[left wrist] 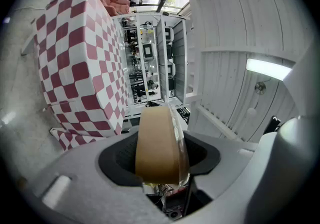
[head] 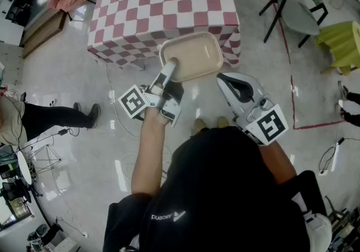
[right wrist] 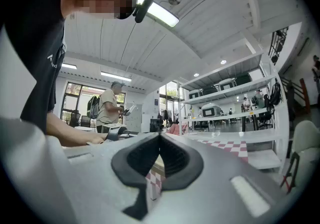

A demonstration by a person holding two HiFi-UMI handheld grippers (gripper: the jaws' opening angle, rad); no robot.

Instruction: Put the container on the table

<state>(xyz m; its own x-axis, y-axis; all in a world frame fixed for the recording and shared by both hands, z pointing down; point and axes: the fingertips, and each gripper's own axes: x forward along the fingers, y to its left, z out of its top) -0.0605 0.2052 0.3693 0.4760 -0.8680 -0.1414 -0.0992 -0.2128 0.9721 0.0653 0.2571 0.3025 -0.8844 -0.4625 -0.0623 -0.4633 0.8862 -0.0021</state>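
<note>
Clamped by its near rim in the left gripper (head: 170, 66): tan container (head: 194, 57), at the checked table's (head: 157, 3) near edge. Just beside, right gripper (head: 223, 79), jaws together, empty.

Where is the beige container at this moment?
In the head view the container is in the middle, at the near edge of the checkered table. The left hand-held gripper holds it by its near left rim.
</note>
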